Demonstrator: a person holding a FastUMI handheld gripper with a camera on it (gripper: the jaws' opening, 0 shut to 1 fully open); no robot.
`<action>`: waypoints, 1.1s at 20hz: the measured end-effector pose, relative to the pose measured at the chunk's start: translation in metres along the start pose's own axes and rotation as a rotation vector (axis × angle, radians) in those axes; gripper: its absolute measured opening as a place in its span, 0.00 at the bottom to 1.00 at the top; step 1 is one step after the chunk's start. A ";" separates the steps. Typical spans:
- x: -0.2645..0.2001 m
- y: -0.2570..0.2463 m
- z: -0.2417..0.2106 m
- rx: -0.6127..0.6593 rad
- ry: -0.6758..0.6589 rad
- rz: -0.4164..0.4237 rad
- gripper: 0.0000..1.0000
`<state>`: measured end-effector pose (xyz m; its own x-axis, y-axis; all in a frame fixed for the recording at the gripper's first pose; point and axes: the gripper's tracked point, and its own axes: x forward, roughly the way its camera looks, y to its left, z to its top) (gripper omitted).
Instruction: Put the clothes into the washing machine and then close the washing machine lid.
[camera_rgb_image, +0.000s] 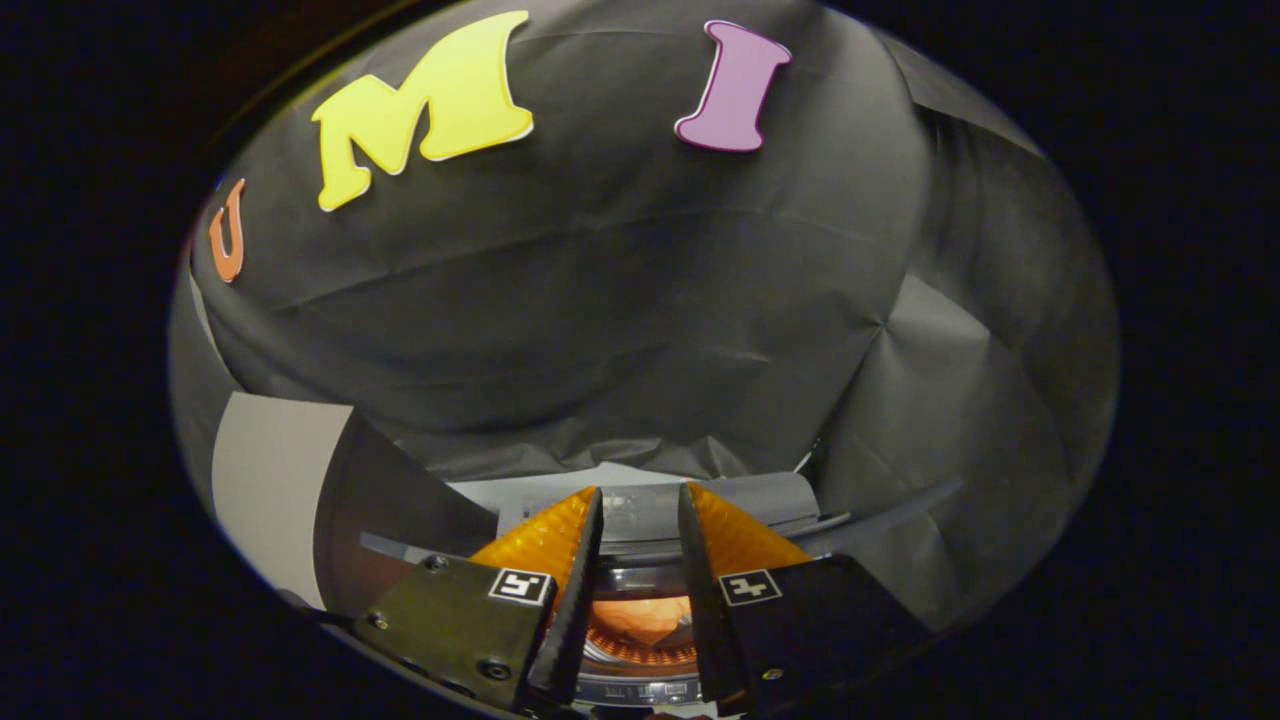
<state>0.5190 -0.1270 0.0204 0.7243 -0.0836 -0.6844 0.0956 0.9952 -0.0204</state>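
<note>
My gripper (640, 490) hangs over a small grey washing machine (760, 500), its fingers a little apart with nothing pressed between them. Down through the gap I see the round drum opening (640, 578), and an orange piece of clothing (645, 615) lies inside the drum, below the fingers and apart from them. The machine's lid (270, 490) stands raised to the left of the fingers, a pale panel with a dark curved window (400, 510). The fingers hide most of the machine's top.
The booth's black cloth wall (620, 300) rises close behind the machine and wraps round on the right. The raised lid stands close beside the left finger.
</note>
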 end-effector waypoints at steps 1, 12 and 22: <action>-0.002 0.000 -0.005 0.001 0.002 -0.001 0.48; -0.010 -0.030 -0.112 0.106 0.095 0.010 0.49; -0.003 -0.036 -0.167 0.186 0.173 0.012 0.49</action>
<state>0.3991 -0.1540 -0.0983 0.5998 -0.0463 -0.7988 0.2239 0.9682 0.1120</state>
